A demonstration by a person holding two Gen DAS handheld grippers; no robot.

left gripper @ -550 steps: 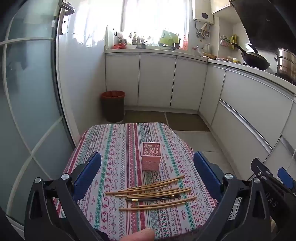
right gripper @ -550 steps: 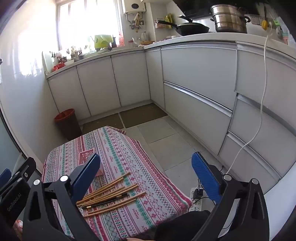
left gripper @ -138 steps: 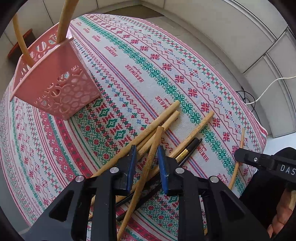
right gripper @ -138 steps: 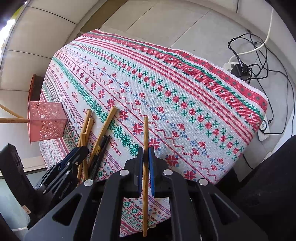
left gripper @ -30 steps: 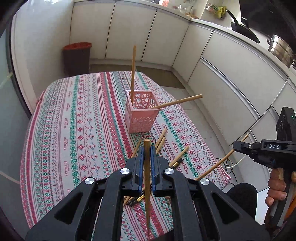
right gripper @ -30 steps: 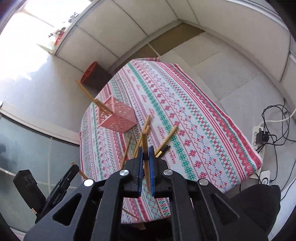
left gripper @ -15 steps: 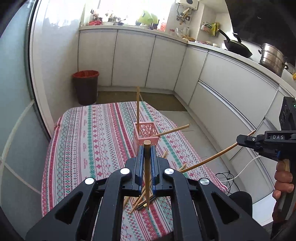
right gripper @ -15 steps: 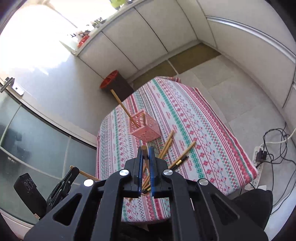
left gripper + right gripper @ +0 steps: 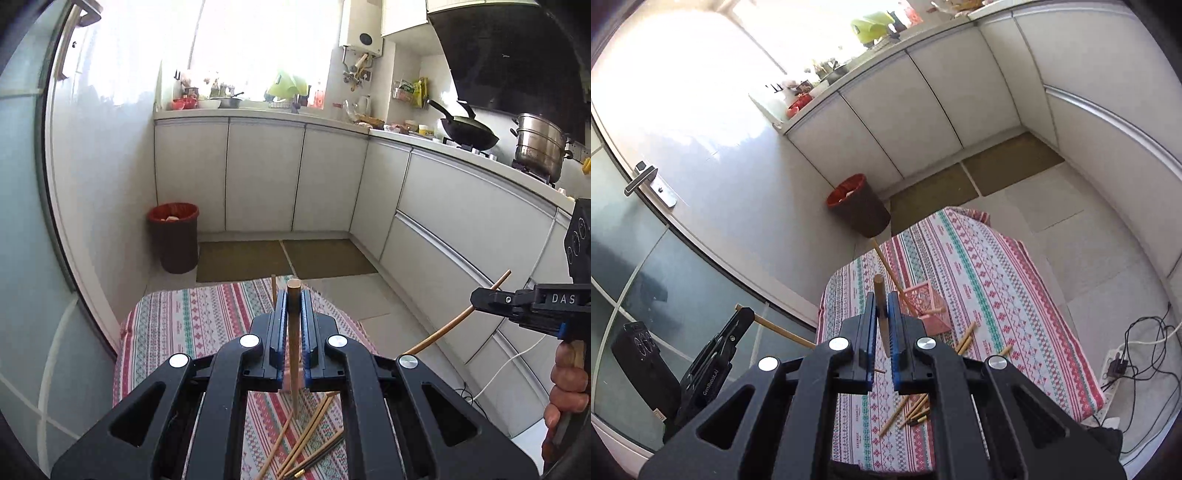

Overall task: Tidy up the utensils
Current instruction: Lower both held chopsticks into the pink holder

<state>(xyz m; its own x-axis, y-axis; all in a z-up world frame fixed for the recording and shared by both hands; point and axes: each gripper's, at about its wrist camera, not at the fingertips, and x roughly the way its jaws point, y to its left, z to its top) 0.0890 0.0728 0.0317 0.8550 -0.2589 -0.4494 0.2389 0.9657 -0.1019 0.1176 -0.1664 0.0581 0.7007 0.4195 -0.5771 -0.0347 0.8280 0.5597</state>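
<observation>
Both grippers raised, each clamped on a chopstick

The left gripper (image 9: pixel 292 295) is held high above the near edge of the table, pointing level across the room, its blue-padded jaws closed on a wooden chopstick (image 9: pixel 294 347) that stands upright between them. The right gripper (image 9: pixel 882 295) is higher still and tilted down toward the table, jaws pressed onto a second chopstick (image 9: pixel 881 306). In the left wrist view the right gripper appears at the right edge, gripped from below by the person's right hand (image 9: pixel 567 387).
</observation>
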